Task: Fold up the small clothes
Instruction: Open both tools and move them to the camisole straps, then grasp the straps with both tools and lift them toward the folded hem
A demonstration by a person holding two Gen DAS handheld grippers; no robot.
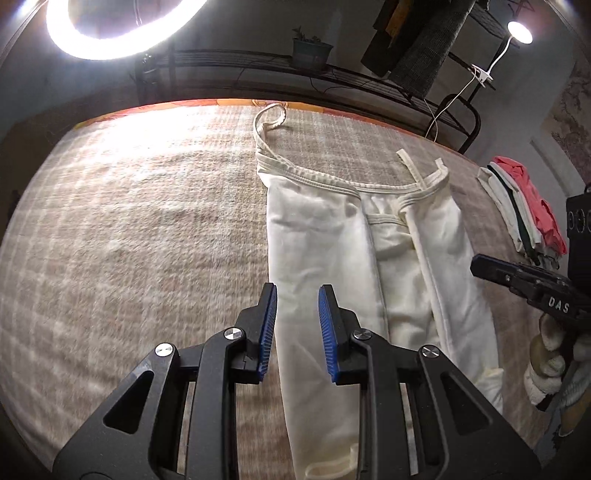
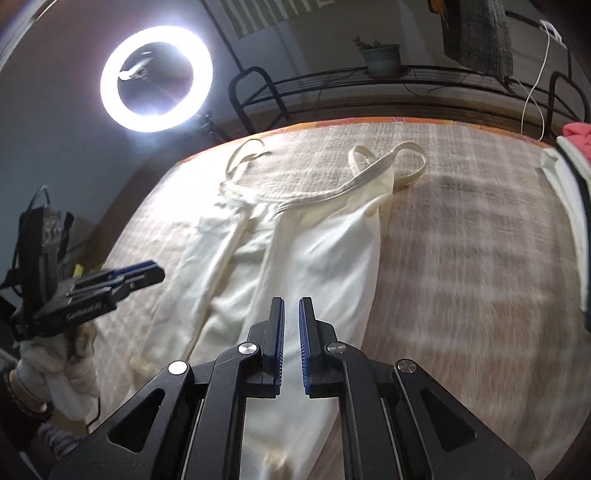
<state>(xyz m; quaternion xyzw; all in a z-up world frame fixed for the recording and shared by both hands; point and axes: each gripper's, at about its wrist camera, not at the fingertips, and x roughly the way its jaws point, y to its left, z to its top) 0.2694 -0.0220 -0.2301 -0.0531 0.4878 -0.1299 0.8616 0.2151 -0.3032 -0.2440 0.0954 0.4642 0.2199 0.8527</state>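
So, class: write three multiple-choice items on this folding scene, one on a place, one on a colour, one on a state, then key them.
1. Where is the stack of folded clothes?
A. right of the garment
B. on the garment
C. on the shelf

2. What colour is the strappy garment?
A. cream
B. navy
C. green

3. What is the left gripper holding?
A. a strap
B. nothing
C. the plant pot

Key: 1 A, it lies at the bed's right edge; 2 A, pale cream fabric; 3 B, its pads stand apart with no cloth between them.

Light: ring lamp point(image 2: 156, 78), lit; clip lamp point(image 1: 519, 32), lit | Furniture: black metal rack point(image 2: 424, 79) with potted plant point(image 2: 380, 55) | Surface: beige checked blanket point(image 1: 129, 221) | Walls: dim, grey
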